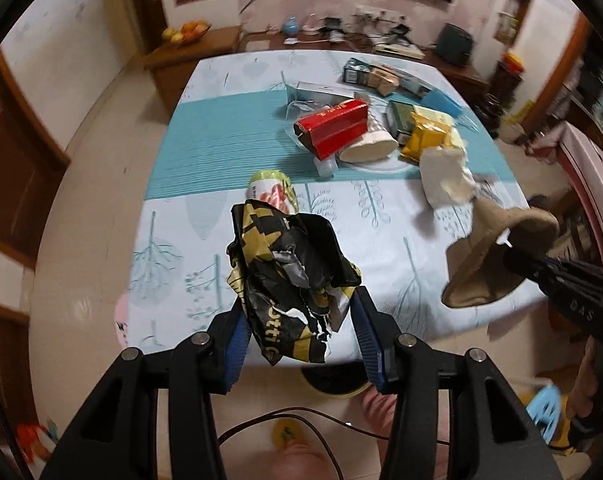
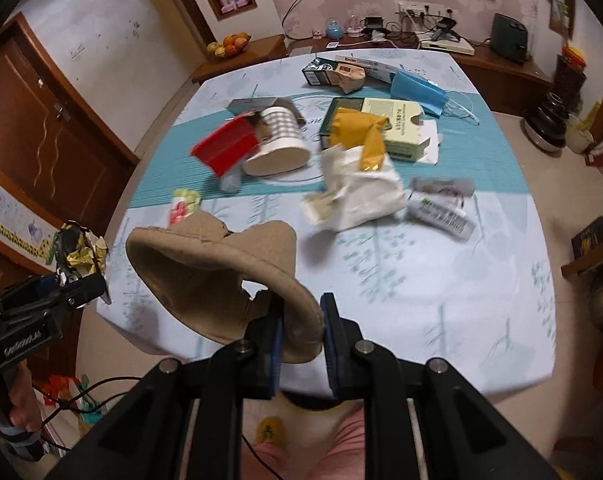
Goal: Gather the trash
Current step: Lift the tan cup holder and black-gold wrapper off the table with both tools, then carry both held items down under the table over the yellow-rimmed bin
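Now, left claw point(image 1: 299, 322): clamped on a crumpled black-and-gold wrapper point(image 1: 289, 276), which hangs clear above the near edge of the tabletop point(image 1: 189, 240).
Left risk: the foil is springy and bunched; only its lower folds sit between the pads, so a jolt could let it slide out.
Right claw point(image 2: 301, 330): pinching the thin rim of a torn brown cardboard piece point(image 2: 217, 276), also lifted off the tabletop.
Right risk: most of the cardboard juts out toward 10 o'clock of the pads, so its own leverage may twist it loose or tear it further at the ragged notch.
Between claws: both loads are near each other; a swing could knock one against the other.
Bin point(image 2: 309, 398): a dark round opening at 6 o'clock, below the tabletop edge and mostly hidden; a release made too early would likely land on the floor.
Remaining trash: red box point(image 2: 225, 150), checked cup point(image 2: 279, 146), white paper bag point(image 2: 361, 192) at 12 o'clock, untouched.
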A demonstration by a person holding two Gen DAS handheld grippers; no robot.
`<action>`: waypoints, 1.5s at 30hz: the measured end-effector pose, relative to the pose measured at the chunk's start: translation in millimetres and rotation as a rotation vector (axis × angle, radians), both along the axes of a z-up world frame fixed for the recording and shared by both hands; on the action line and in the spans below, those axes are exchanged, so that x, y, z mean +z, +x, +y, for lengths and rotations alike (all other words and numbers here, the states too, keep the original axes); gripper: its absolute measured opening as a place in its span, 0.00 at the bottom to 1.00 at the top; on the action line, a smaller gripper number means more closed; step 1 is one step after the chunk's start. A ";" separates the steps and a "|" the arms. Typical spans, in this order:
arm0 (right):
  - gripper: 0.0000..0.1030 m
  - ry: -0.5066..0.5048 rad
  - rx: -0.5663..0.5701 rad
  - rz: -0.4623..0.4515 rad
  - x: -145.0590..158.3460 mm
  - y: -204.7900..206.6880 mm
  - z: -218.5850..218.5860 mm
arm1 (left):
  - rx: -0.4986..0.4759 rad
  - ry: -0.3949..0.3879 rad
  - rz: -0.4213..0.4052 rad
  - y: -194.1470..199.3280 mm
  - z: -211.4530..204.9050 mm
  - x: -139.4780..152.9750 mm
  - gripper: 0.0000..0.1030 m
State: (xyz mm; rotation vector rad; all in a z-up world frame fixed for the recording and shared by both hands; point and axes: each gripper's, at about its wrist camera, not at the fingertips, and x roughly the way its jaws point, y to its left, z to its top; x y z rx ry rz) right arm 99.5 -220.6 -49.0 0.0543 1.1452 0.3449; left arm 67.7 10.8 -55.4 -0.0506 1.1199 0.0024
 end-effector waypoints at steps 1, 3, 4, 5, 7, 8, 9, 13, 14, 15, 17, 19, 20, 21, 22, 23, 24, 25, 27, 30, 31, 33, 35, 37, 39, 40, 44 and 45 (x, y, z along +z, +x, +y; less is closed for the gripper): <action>0.16 -0.002 -0.013 0.000 1.2 -4.7 5.0 | -0.019 0.000 -0.005 -7.4 7.4 4.5 0.45; 0.16 0.006 -0.052 -0.001 2.7 -24.8 16.6 | -0.066 0.005 -0.010 -21.8 14.8 1.8 0.45; 0.16 0.008 -0.068 -0.001 2.3 -32.5 20.4 | -0.084 0.007 -0.009 -28.6 18.1 -0.1 0.45; 0.16 0.010 -0.083 0.001 1.5 -41.5 25.3 | -0.098 0.008 -0.005 -33.1 21.0 -2.5 0.45; 0.16 0.016 -0.115 0.008 -1.1 -59.9 34.8 | -0.124 -0.005 0.009 -47.7 29.7 -5.1 0.45; 0.16 0.014 -0.135 0.017 -3.6 -69.6 39.3 | -0.137 -0.017 0.014 -54.0 33.6 -7.0 0.45; 0.16 0.017 -0.152 0.027 -6.2 -78.1 42.4 | -0.148 -0.025 0.018 -58.6 34.8 -9.1 0.45; 0.16 0.009 -0.182 0.072 -18.8 -104.7 54.5 | -0.187 -0.074 0.039 -78.3 38.3 -18.4 0.45; 0.16 0.004 -0.188 0.078 -21.0 -111.8 57.0 | -0.192 -0.093 0.045 -85.0 38.9 -20.2 0.45; 0.16 -0.001 -0.194 0.083 -23.5 -118.2 58.5 | -0.197 -0.110 0.050 -87.3 37.8 -24.2 0.45; 0.16 -0.020 -0.207 0.089 -28.8 -131.4 58.5 | -0.206 -0.152 0.065 -94.3 34.8 -34.9 0.45; 0.16 -0.033 -0.225 0.098 -34.8 -141.3 55.4 | -0.211 -0.182 0.080 -99.9 28.0 -48.5 0.45; 0.16 -0.035 -0.238 0.106 -38.6 -146.0 52.6 | -0.210 -0.192 0.085 -102.0 25.2 -54.0 0.46; 0.16 -0.040 -0.252 0.114 -42.9 -151.7 49.4 | -0.208 -0.204 0.094 -105.0 22.4 -60.5 0.46; 0.16 -0.041 -0.262 0.121 -46.5 -155.2 46.4 | -0.202 -0.216 0.105 -107.4 19.7 -68.5 0.46; 0.16 -0.042 -0.275 0.132 -51.9 -160.8 42.8 | -0.197 -0.223 0.109 -110.2 17.4 -74.2 0.46; 0.16 -0.042 -0.285 0.144 -56.6 -163.2 40.3 | -0.194 -0.227 0.112 -112.9 14.6 -80.8 0.46; 0.16 -0.041 -0.297 0.157 -63.3 -167.9 36.8 | -0.194 -0.224 0.117 -115.5 10.7 -88.7 0.46; 0.16 -0.036 -0.323 0.194 -81.1 -178.1 28.2 | -0.200 -0.203 0.123 -119.5 1.6 -103.9 0.46; 0.16 -0.032 -0.344 0.242 -108.2 -190.0 17.8 | -0.206 -0.165 0.133 -124.3 -13.6 -128.6 0.46; 0.16 -0.027 -0.349 0.255 -116.6 -192.1 14.8 | -0.204 -0.149 0.132 -125.2 -19.4 -137.7 0.46; 0.16 -0.014 -0.360 0.288 -139.6 -195.8 7.1 | -0.201 -0.115 0.126 -127.0 -31.9 -157.1 0.46; 0.16 -0.011 -0.362 0.312 -160.9 -196.2 1.5 | -0.200 -0.088 0.116 -127.4 -41.8 -173.2 0.46; 0.17 -0.011 -0.359 0.333 -184.1 -194.1 -2.3 | -0.194 -0.066 0.108 -127.9 -52.7 -193.1 0.47; 0.17 -0.016 -0.353 0.349 -206.7 -189.5 -4.9 | -0.181 -0.058 0.105 -126.2 -61.3 -212.5 0.47; 0.17 -0.021 -0.347 0.354 -218.8 -185.6 -5.7 | -0.174 -0.055 0.102 -124.3 -64.5 -220.8 0.47; 0.17 -0.032 -0.331 0.364 -260.7 -166.9 -7.2 | -0.141 -0.046 0.099 -111.9 -75.2 -259.6 0.48; 0.17 -0.033 -0.326 0.361 -271.4 -162.5 -6.9 | -0.132 -0.044 0.097 -107.2 -78.5 -271.4 0.49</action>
